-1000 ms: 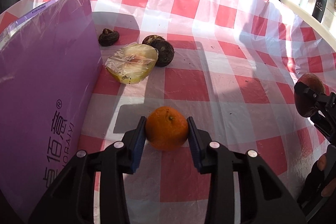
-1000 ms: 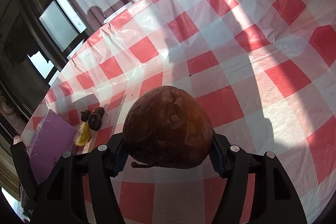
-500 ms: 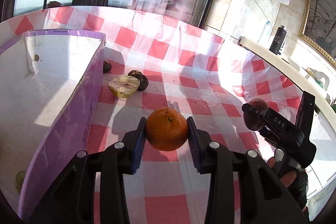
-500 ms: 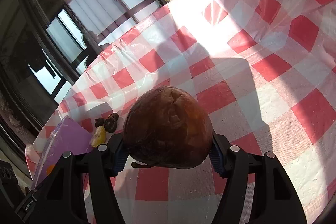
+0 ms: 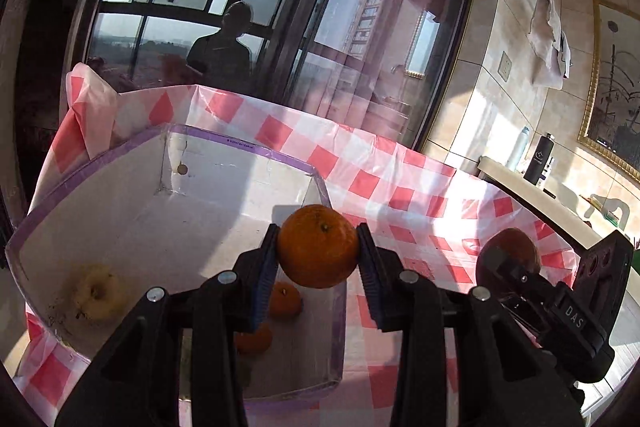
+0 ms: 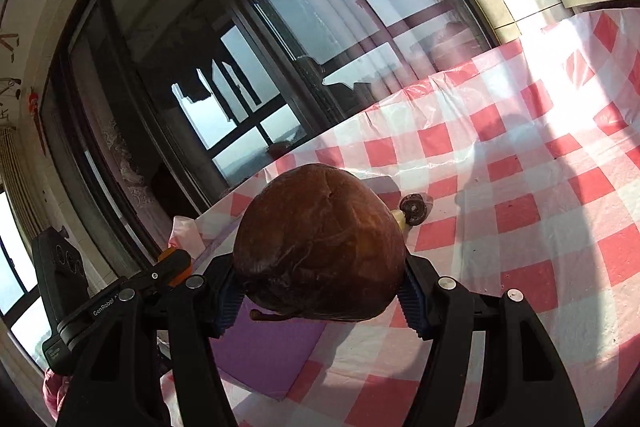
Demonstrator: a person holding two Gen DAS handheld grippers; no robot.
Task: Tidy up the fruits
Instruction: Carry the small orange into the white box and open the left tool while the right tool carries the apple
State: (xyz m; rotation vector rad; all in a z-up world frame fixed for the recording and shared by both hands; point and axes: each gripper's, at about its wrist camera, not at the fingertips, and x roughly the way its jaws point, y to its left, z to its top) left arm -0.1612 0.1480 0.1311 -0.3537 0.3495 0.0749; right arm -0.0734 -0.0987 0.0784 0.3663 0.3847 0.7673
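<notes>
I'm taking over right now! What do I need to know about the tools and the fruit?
Left tool: shut on an orange, held over the box.
Right tool: shut on a big brown fruit, over the table beside the box.
Done: two oranges and a yellow apple lie in the box.
Left: drop both held fruits in, then fetch the small dark fruits on the cloth.

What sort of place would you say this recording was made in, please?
Probably a flat high up in a city: a table under a red-checked tablecloth stands by a large window facing tower blocks, with a framed painting on the tiled wall.
</notes>
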